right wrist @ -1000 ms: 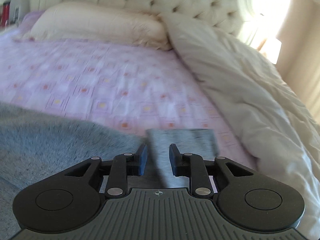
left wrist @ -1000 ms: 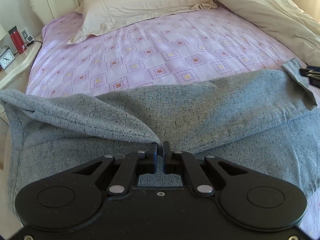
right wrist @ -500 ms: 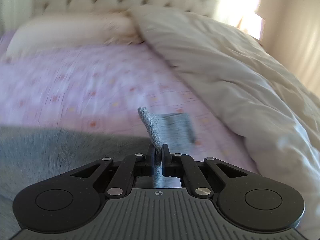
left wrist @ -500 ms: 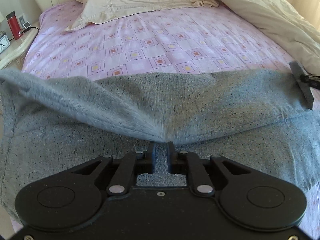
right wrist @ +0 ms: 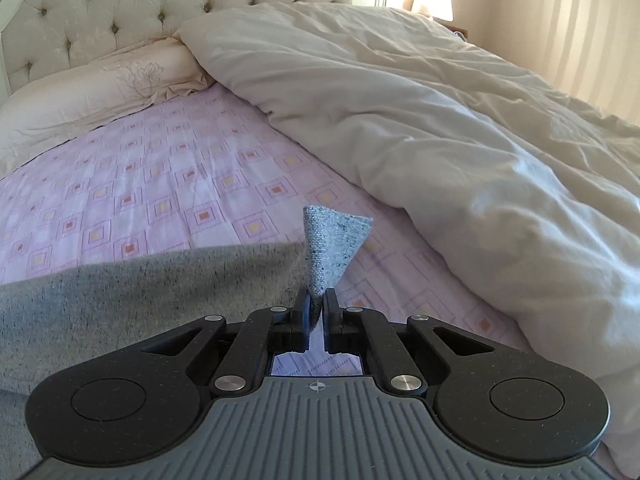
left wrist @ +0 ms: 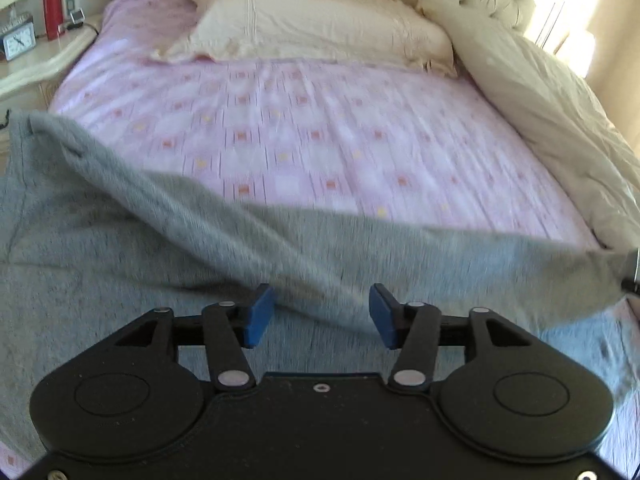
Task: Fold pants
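Pants corner pinched in right tool; left tool agape.

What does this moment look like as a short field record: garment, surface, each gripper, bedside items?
garment: grey pants spread across the near part of the bed, one layer raised in a ridge
surface: pink patterned sheet
left gripper: jaws wide apart, over the pants, holding nothing
right gripper: jaws shut on a corner of the pants, which sticks up in a point
bedding: cream pillow, duvet bunched along one side
nightstand: red bottle, clock
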Demonstrator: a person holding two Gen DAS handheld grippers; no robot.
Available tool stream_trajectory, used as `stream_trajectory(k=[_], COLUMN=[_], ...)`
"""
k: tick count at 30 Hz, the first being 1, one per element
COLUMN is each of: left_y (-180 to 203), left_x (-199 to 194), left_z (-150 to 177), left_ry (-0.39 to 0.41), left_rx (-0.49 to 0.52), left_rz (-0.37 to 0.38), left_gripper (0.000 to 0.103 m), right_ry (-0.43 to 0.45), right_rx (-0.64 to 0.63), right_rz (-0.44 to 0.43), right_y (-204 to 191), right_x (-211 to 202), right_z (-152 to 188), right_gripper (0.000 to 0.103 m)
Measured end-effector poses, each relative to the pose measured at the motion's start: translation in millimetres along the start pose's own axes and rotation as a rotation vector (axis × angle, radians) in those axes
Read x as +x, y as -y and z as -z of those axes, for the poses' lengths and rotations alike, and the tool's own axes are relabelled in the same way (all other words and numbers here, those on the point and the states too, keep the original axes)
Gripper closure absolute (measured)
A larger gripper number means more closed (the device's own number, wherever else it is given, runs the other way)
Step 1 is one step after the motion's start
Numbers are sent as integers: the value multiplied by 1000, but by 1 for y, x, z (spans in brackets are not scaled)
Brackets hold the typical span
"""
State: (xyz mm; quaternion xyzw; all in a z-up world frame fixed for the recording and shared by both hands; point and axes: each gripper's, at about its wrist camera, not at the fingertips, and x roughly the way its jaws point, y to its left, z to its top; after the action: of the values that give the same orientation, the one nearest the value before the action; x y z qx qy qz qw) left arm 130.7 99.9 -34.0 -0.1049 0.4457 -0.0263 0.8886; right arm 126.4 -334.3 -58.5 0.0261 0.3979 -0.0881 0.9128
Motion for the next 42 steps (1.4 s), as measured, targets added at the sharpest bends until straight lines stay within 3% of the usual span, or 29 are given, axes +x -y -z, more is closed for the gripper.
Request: stream_trajectory(k=[3, 8, 11, 13, 14, 15, 18, 22, 28, 32, 38, 42], left_y=[-4, -12, -16, -15, -14, -14, -6, 20, 28, 23, 23, 20], left_x=[6, 38, 53, 55, 54, 54, 40, 8, -49, -71, -34, -16], left_z=[-7, -14, -16, -16, -16, -17, -20, -21, -18, 7, 59, 79], left_ry=[-28, -143, -213, -216, -211, -201, -140, -25, 56, 38, -91, -152], left_rx=[-47, -95, -147, -147, -146, -152, -132, 5, 52, 96, 162, 180], left_rz=[-11, -28, -40, -67, -77, -96, -129, -163, -111, -96, -112, -123], left_gripper=[33, 34, 40, 49, 58, 74, 92, 95, 97, 96, 96, 96], right_ry=[-11, -40, -55, -56, -53, -48, -19, 24, 36, -12, -130, -130], right_rx=[18, 60, 87, 95, 100, 109, 133, 184, 269, 279, 309, 313], right_rz=[-14, -34, -52, -61, -66, -71, -84, -108, -111, -85, -38, -24], right_y=[4, 12, 17, 19, 19, 20, 22, 34, 63, 72, 72, 72], right_x=[0, 1, 1, 1, 1, 0, -8, -35, -77, -84, -56, -56], right_z=[1, 3, 5, 5, 5, 6, 4, -2, 19, 51, 87, 92], right_gripper=[97, 97, 97, 97, 97, 97, 97, 97, 97, 97, 97, 97])
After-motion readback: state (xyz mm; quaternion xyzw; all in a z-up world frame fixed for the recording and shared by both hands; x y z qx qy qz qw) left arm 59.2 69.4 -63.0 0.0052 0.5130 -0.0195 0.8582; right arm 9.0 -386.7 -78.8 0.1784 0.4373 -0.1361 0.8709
